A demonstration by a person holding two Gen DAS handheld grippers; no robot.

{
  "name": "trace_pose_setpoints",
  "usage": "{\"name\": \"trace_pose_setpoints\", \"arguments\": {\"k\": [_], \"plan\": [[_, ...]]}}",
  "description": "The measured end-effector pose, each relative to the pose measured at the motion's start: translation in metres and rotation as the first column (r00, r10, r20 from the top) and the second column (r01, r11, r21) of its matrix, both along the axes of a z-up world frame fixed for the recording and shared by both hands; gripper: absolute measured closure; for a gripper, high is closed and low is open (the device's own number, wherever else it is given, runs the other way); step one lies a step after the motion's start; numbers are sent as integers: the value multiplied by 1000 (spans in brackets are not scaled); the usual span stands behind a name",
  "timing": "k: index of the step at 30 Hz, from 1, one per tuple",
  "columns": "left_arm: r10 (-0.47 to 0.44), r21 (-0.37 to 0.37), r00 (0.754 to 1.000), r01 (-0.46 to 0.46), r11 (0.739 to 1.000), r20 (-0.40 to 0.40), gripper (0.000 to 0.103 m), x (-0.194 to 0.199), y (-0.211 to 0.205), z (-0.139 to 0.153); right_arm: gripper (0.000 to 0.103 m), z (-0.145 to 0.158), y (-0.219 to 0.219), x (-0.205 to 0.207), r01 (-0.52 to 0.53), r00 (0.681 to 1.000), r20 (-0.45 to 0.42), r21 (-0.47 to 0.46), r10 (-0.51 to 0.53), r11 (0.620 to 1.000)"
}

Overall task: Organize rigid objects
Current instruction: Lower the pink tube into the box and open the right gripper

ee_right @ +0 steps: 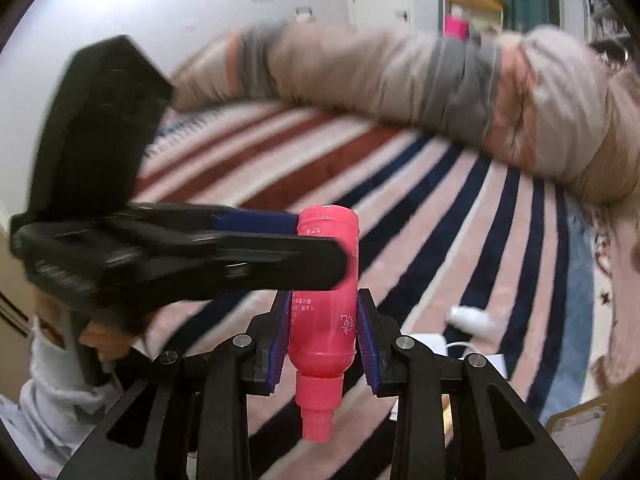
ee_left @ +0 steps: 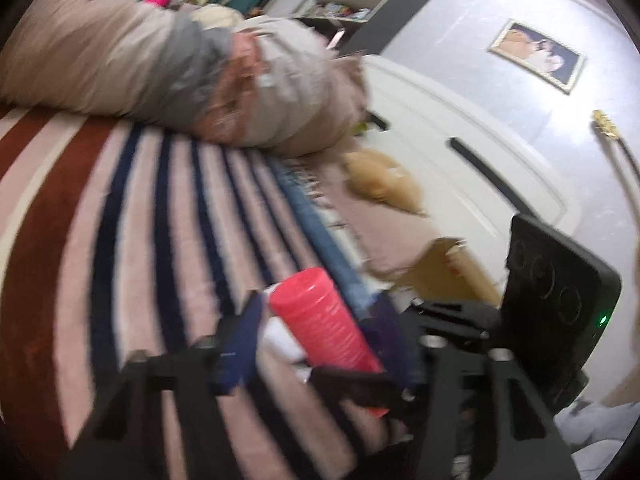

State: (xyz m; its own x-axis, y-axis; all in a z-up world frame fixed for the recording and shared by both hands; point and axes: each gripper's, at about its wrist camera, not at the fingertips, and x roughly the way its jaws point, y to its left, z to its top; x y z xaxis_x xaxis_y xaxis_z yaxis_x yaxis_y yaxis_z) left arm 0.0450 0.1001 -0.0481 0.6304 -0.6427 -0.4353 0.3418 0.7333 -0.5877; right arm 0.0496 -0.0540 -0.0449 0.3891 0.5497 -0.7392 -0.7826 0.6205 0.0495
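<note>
A pink plastic bottle (ee_right: 324, 304) with a pink nozzle cap hangs cap-down above the striped bed. My right gripper (ee_right: 324, 328) is shut on its lower body, blue pads on both sides. My left gripper (ee_right: 320, 240) reaches in from the left and closes on the bottle's upper end. In the left wrist view the same bottle (ee_left: 324, 320) lies between the left gripper's (ee_left: 316, 320) blue pads, with the right gripper's black body (ee_left: 556, 296) just to the right.
A rolled beige and grey quilt (ee_right: 460, 84) lies across the far side of the striped blanket (ee_right: 440, 208). A white object (ee_right: 476, 322) and a white cable lie on the bed at right. Cardboard (ee_left: 440, 272) and a white wardrobe door (ee_left: 460, 128) stand beyond the bed edge.
</note>
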Motion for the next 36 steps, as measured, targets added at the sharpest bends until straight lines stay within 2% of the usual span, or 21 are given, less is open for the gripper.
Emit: {"name": "trace_pose_setpoints", "arguments": {"k": [2,6,11,16,19,23,25,28,33,36], "plan": [[-34,-4,999,34,999,26,72,-5,-17,24,76,22,-17,-10,13,1000,20,54,-14,998],[-78,94,992,68,993,101,74,-15,-66,75,76,58,-56,-27,37,996,81,146,-49,989],[-143,207,976,107,972,166,74,-23,-139,124,76,96,-122,-38,102,979,149,243,-141,965],[-228,275,953,169,946,199,74,-24,-219,155,76,122,-194,-51,172,942,229,304,-247,937],[-292,332,941,224,917,173,74,-15,-270,153,76,125,-240,-51,232,927,206,337,-313,912],[-362,396,924,289,871,123,74,-3,-325,136,76,109,-284,-46,340,892,189,319,-411,885],[-381,406,921,320,856,77,74,7,-344,123,76,97,-305,-37,381,889,137,311,-437,871],[-396,415,918,350,840,26,74,20,-360,107,76,86,-319,-32,414,881,117,278,-458,867],[-401,439,914,386,811,-61,73,35,-382,82,76,61,-324,-12,485,857,98,174,-505,857],[-386,476,918,383,792,-96,66,39,-390,72,76,49,-321,-13,518,843,115,87,-525,851]]}}
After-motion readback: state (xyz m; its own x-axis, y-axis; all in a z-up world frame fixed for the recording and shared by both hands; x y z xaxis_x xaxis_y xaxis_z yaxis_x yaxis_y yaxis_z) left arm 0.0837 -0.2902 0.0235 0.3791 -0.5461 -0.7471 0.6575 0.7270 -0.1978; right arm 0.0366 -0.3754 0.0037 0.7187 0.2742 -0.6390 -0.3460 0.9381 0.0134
